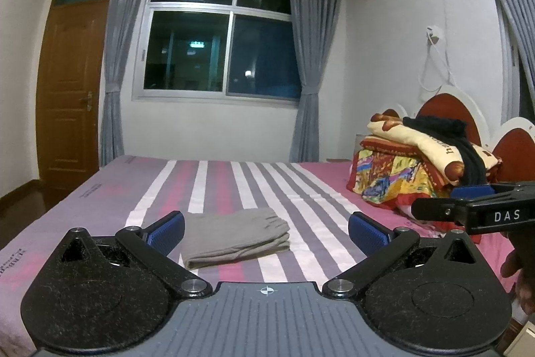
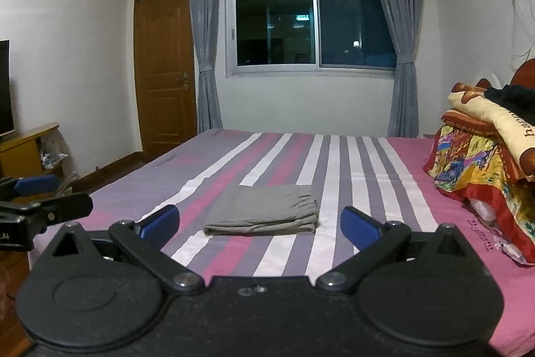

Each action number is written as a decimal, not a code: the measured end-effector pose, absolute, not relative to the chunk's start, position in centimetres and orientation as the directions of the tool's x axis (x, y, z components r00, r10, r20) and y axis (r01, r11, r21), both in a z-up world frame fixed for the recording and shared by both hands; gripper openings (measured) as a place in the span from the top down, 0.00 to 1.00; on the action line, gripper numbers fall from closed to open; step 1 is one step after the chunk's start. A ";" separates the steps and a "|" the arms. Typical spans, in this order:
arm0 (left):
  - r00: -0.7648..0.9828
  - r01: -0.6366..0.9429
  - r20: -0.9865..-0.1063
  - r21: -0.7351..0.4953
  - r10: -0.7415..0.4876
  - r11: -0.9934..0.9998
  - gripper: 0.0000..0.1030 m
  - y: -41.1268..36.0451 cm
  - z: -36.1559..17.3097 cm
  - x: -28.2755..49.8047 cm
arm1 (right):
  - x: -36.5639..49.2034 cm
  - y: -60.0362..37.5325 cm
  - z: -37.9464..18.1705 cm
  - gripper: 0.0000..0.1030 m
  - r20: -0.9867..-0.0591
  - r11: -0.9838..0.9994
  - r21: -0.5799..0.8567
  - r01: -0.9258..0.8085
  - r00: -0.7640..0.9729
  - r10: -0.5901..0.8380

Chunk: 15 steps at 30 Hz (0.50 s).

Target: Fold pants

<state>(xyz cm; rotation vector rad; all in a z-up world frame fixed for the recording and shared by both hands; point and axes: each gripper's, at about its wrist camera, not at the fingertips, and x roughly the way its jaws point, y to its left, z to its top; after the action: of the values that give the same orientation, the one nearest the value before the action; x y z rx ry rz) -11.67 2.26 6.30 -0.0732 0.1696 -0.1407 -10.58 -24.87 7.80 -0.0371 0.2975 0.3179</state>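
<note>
Folded grey pants (image 1: 235,235) on striped bed (image 1: 301,186) (both grippers (image 1: 265,228) (image 2: 260,225) wide apart, empty)

1. Bed (image 2: 361,163): sheet striped pink, purple, white.
2. Grey pants (image 2: 264,214), folded into a flat rectangle, lie mid-bed.
3. Heap of colourful bedding (image 2: 474,163) at the headboard end, well apart from the pants.

White walls, a dark window (image 2: 312,9) between grey curtains (image 2: 205,32), wooden door (image 2: 165,66).
</note>
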 end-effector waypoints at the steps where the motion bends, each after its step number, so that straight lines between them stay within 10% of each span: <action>1: 0.976 0.133 -0.163 -0.085 -0.145 0.988 0.00 2.3 6.3 -11.7 | -10.6 -24.9 7.8 0.00 -0.294 0.950 0.010 -0.312 0.907 0.301; 15: 0.973 0.139 -0.172 -0.096 -0.154 0.986 0.00 2.3 6.6 -11.7 | -10.2 -24.8 7.8 0.00 -0.304 0.951 0.003 -0.310 0.905 0.296</action>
<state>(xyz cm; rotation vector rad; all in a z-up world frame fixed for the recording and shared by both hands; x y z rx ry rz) -11.70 2.29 6.55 -0.0833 0.1801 -0.1484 -10.21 -24.82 7.76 -0.0458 0.3068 0.3133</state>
